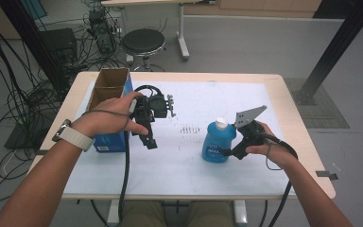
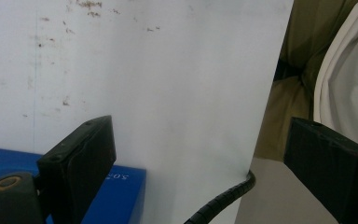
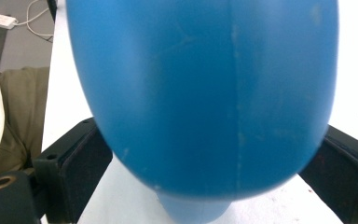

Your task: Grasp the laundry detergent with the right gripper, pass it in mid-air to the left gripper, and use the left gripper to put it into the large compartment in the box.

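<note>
A blue plastic bottle [image 1: 215,143] with a white cap stands upright on the white mat, right of centre. My right gripper [image 1: 227,150] reaches in from the right, one jaw on each side of the bottle's body. In the right gripper view the bottle [image 3: 205,93] sits between both black pads, which lie against its sides. My left gripper [image 1: 149,138] is held above the mat beside a blue box, jaws pointing down and toward the person. Its jaws [image 2: 200,126] stand wide open, with bare mat between them.
An open-topped cardboard box with blue sides [image 1: 108,90] stands at the mat's left edge; its blue face [image 2: 121,191] is near the left jaw. The white mat [image 1: 194,170] covers most of the wooden table [image 1: 307,142]. A stool [image 1: 143,41] and floor cables lie beyond.
</note>
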Demonstrator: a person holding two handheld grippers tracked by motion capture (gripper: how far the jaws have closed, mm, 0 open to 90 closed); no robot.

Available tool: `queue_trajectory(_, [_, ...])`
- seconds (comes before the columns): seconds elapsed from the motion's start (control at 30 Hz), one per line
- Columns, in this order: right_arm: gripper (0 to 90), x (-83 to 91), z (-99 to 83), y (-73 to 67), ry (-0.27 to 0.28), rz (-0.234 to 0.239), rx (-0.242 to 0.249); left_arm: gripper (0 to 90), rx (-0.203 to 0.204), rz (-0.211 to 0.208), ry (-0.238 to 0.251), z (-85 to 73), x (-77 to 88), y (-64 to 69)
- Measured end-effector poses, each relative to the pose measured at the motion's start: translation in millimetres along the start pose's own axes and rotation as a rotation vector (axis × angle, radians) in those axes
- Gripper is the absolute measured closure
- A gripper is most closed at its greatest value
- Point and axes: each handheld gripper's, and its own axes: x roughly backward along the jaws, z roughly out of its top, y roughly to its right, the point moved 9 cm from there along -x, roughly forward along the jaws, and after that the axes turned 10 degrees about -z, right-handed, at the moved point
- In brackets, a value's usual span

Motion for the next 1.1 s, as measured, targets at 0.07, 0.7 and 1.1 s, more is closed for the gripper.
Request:
queue_trajectory(0.07, [8.7, -0.4, 0.3, 0.3, 0.011, 0.0, 0.0, 9.5, 0.0, 0.0, 0.001, 0.0, -0.1, 0.0])
queue_trajectory(0.7, [13.4, -5.5, -2.4, -1.7, 0.055, 0.019, -0.009, 9.8, 0.003, -0.003, 0.003, 0.0, -1.7, -0.7])
queue_trajectory(1.1, [17.7, -9.6, -3.7, -3.0, 0.087, 0.024, -0.01, 9.8, 0.005, -0.004, 0.003, -0.5, -2.5, -1.8])
